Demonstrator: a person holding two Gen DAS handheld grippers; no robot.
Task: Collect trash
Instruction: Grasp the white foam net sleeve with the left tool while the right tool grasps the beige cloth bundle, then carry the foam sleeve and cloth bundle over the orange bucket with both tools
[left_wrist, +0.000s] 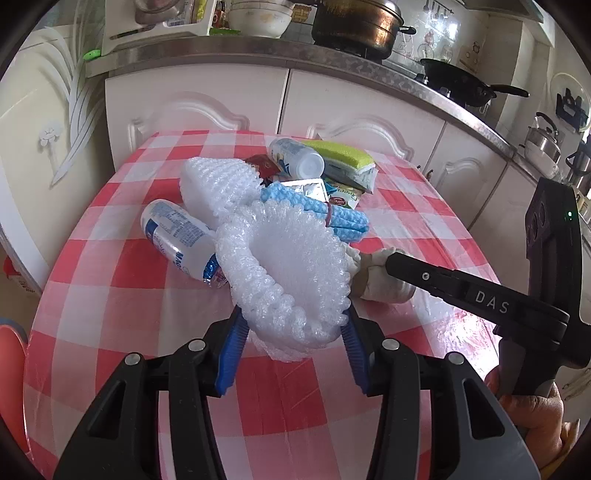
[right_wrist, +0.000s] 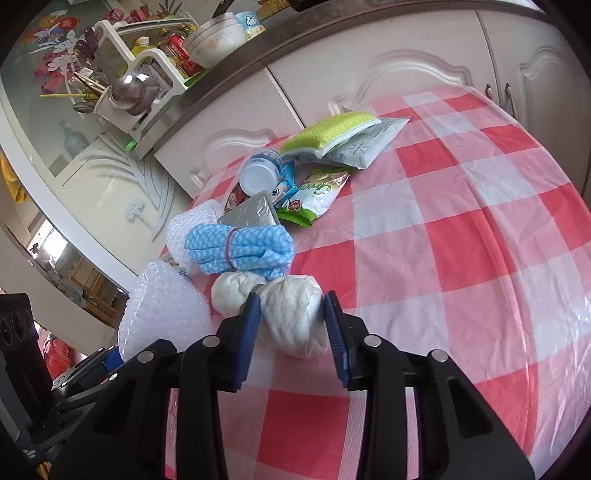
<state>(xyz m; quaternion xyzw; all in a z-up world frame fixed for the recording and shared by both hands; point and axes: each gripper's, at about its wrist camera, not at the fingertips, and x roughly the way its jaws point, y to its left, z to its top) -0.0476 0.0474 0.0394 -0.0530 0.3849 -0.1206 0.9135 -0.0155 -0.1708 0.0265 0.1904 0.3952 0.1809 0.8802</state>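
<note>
Left tool (left_wrist: 291, 332) grips crumpled bubble wrap (left_wrist: 288, 273); right tool (right_wrist: 291, 314) clamps a white wad (right_wrist: 291, 314).

Kitchen, daylight. Cream cabinet doors (left_wrist: 195, 107) ran under a steel-edged counter (left_wrist: 258, 51) holding a dark pot (left_wrist: 356, 26) and wok (left_wrist: 458, 79). Frosted glass door (right_wrist: 74, 147) at left. Bench (right_wrist: 461, 240) had red-white check cover.

Glossy plastic cover over the checked tablecloth (right_wrist: 461, 229); bubble wrap (left_wrist: 291, 280) clear and bumpy; blue cloth (right_wrist: 240, 251) woven, matt; sponge (right_wrist: 328, 133) rough.
</note>
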